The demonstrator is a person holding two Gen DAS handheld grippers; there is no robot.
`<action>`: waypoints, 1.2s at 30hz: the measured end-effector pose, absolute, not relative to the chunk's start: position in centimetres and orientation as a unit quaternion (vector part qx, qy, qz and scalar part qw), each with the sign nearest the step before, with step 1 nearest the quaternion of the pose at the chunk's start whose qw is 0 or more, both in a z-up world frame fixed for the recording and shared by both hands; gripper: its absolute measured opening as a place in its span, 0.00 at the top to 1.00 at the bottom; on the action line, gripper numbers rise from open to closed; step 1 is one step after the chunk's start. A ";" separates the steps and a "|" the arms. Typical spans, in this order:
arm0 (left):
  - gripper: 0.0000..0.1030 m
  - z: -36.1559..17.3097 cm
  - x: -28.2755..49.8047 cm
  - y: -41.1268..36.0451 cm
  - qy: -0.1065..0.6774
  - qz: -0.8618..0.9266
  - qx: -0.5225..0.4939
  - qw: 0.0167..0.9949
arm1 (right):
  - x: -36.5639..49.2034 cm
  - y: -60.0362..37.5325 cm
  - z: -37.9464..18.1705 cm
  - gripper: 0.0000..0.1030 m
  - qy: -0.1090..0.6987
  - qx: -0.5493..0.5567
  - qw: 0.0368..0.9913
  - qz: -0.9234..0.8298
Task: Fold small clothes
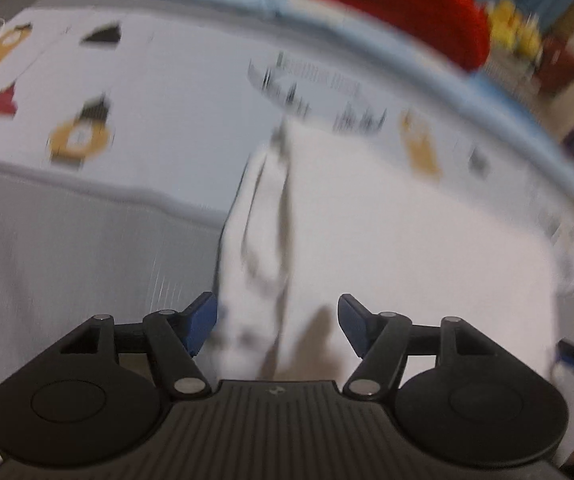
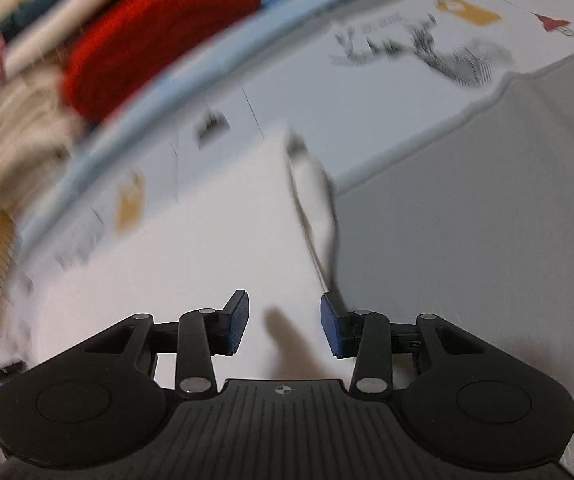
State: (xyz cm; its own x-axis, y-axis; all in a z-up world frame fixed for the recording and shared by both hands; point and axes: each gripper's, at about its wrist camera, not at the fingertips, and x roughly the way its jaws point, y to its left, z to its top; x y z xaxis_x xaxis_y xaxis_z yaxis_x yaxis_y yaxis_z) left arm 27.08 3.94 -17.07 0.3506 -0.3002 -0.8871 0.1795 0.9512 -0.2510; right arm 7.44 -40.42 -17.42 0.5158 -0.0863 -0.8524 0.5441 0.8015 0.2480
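A white garment (image 1: 387,232) lies flat on a printed bed sheet, with a narrow folded strip along its left edge in the left wrist view. It also shows in the right wrist view (image 2: 191,248), with the strip along its right edge. My left gripper (image 1: 277,326) is open just above the garment's near left edge, holding nothing. My right gripper (image 2: 285,326) is open just above the garment's near right edge, holding nothing. Both views are blurred by motion.
A grey blanket (image 1: 79,256) covers the bed beside the garment, and it also shows in the right wrist view (image 2: 487,208). The printed sheet (image 1: 175,80) has a light blue border. A red knitted item (image 2: 155,32) and piled fabrics lie beyond the border.
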 end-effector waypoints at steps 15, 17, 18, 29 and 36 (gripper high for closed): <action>0.15 -10.8 14.9 1.9 0.557 -0.067 0.004 0.828 | 1.1 -32.2 -10.2 0.45 0.423 0.240 0.855 -0.183; 0.15 -10.4 13.1 1.5 0.541 -0.060 0.003 0.839 | 0.5 -29.9 -10.1 0.44 0.414 0.227 0.864 -0.174; 0.15 -10.5 12.4 1.2 0.534 -0.061 0.013 0.843 | 0.5 -29.0 -10.1 0.44 0.416 0.218 0.866 -0.172; 0.15 -11.3 11.5 2.1 0.523 -0.067 0.038 0.849 | 0.2 -24.0 -9.1 0.43 0.425 0.171 0.877 -0.148; 0.15 -11.8 12.2 2.5 0.527 -0.070 0.024 0.846 | 0.7 -23.1 -9.9 0.43 0.437 0.167 0.871 -0.149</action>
State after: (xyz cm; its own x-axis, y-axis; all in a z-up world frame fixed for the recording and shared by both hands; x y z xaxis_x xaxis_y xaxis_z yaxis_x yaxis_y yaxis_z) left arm 12.18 2.47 -11.80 0.4336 -0.0936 -0.8962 0.1447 0.9889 -0.0333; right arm 0.71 -23.05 -9.86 0.5734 -0.1138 -0.8113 0.4050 0.9002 0.1600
